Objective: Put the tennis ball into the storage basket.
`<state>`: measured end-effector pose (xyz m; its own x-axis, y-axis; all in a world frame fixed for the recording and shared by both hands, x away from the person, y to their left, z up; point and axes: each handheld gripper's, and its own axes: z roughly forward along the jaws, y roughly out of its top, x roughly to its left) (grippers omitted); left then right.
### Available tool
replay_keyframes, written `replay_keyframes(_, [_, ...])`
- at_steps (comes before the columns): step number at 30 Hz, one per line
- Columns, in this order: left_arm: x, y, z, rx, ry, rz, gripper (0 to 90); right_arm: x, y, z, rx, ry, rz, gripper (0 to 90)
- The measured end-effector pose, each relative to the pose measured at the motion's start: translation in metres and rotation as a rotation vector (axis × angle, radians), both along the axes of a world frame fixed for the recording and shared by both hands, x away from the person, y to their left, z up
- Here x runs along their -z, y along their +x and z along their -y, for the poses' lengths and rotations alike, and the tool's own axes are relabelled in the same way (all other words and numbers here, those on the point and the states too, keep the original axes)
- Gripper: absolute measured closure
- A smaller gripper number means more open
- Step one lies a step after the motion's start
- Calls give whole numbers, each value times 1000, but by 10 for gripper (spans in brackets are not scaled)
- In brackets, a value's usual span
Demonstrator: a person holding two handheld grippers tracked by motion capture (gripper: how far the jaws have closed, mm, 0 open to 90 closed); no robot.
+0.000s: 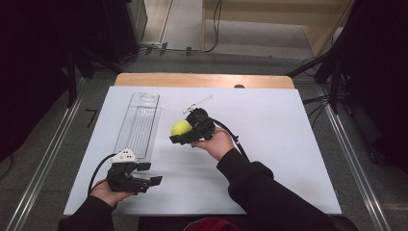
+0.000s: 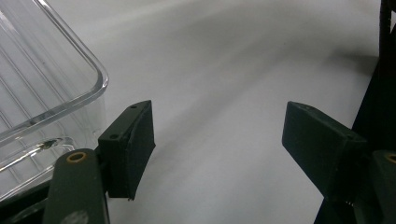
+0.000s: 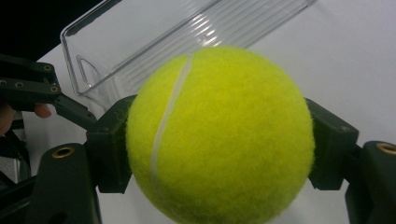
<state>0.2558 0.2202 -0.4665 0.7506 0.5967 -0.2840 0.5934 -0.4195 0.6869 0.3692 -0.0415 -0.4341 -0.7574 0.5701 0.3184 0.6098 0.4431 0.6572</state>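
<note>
right gripper (image 1: 177,135) raised, clamped on tennis ball (image 1: 181,127); left gripper (image 1: 149,173) low, jaws wide, empty

Clear tray (image 1: 138,122) is the only fixed obstacle on the white table sheet (image 1: 279,144). Right of the tray: broad open surface. Near end of the tray: left gripper (image 1: 144,174) crowds it, jaws apart. Just right of the tray, raised: right gripper (image 1: 179,131) clamping tennis ball (image 1: 181,127).
</note>
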Motion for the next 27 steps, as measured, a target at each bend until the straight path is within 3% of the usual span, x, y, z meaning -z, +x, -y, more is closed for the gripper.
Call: replay_keyframes(27, [0, 1, 0, 0, -5, 1, 264, -15, 16, -28, -10, -1, 11, 228])
